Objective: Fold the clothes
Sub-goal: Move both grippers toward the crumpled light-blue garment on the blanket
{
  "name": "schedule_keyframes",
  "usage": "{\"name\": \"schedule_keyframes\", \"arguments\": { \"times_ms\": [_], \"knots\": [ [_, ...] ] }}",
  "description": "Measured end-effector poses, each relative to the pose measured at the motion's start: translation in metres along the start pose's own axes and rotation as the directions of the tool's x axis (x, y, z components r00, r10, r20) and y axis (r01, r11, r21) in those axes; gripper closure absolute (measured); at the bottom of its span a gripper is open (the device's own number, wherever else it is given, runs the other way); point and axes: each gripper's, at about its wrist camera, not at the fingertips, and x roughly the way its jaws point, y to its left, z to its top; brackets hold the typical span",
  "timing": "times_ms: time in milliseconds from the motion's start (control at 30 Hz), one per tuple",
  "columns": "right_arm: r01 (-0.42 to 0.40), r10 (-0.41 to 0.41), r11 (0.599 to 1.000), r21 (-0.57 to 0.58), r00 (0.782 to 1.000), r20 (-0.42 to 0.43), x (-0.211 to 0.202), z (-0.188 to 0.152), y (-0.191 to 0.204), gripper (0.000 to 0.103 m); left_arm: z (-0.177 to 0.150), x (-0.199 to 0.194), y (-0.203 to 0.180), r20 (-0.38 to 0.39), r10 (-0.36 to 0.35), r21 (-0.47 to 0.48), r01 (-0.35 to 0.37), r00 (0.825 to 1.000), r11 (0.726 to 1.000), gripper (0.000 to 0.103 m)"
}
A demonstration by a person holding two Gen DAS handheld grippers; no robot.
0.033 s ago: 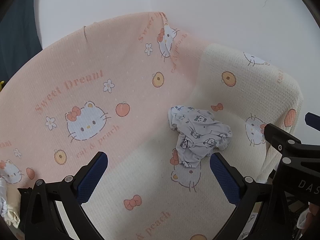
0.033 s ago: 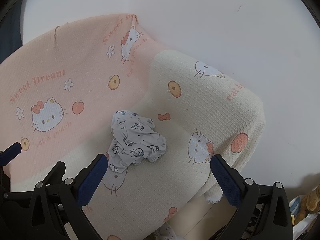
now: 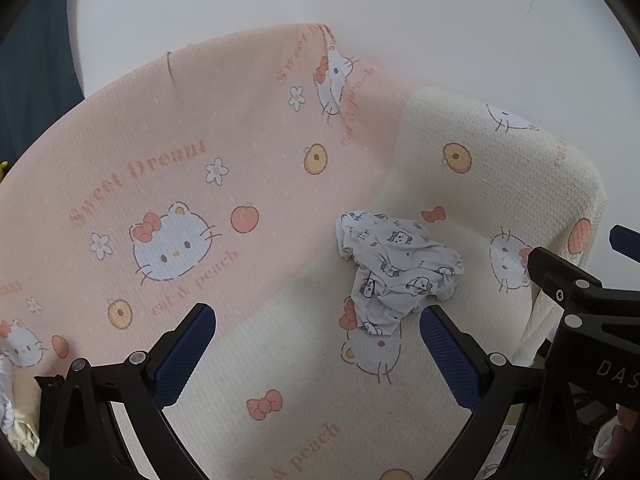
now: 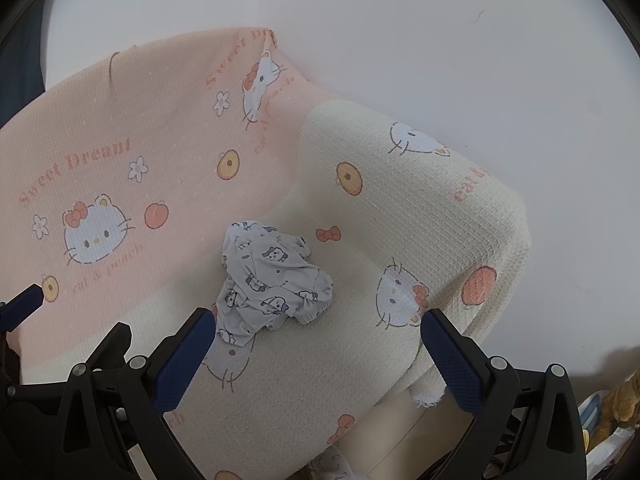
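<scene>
A small crumpled white garment (image 3: 394,270) with a grey cartoon-animal print lies on a pink and cream cat-print blanket (image 3: 224,184). In the right wrist view the garment (image 4: 272,276) lies just ahead of the left finger. My left gripper (image 3: 318,350) is open and empty, above the blanket, with the garment just ahead of its right finger. My right gripper (image 4: 316,352) is open and empty, held to the right of the left one. Its body shows at the right edge of the left wrist view (image 3: 580,308).
The blanket (image 4: 420,208) drapes over a seat-like shape with a raised right side against a white wall (image 4: 440,40). Its right edge (image 4: 516,264) drops off. Pale cloth (image 3: 20,416) lies at the lower left; clutter (image 4: 612,412) sits at the lower right.
</scene>
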Motion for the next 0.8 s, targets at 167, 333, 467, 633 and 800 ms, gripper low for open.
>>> {"name": "schedule_keyframes", "arguments": {
  "times_ms": [167,333,467,633,800],
  "knots": [
    [0.001,-0.001,1.000,-0.001,1.000,-0.001,0.001,0.000,0.000,0.001,-0.006,0.006,-0.002,-0.007,0.004,-0.003,-0.004,1.000,1.000,0.000],
    [0.002,-0.002,1.000,-0.001,1.000,-0.002,0.001,0.000,0.001,0.001,-0.012,0.010,-0.010,-0.006,0.017,-0.006,-0.017,1.000,1.000,0.000],
    [0.001,-0.001,1.000,0.002,1.000,-0.001,0.001,-0.001,0.002,0.001,-0.012,0.012,-0.016,-0.002,0.026,-0.012,-0.026,1.000,1.000,0.000],
    [-0.007,0.007,1.000,0.004,1.000,-0.011,0.006,-0.001,0.001,0.001,-0.012,0.016,-0.019,-0.008,0.033,-0.015,-0.033,0.999,0.999,0.000],
    [-0.021,0.022,1.000,0.016,0.999,-0.029,0.013,-0.001,-0.003,0.001,-0.012,0.020,-0.020,-0.011,0.027,-0.024,-0.027,1.000,0.999,0.000]
  ]
}}
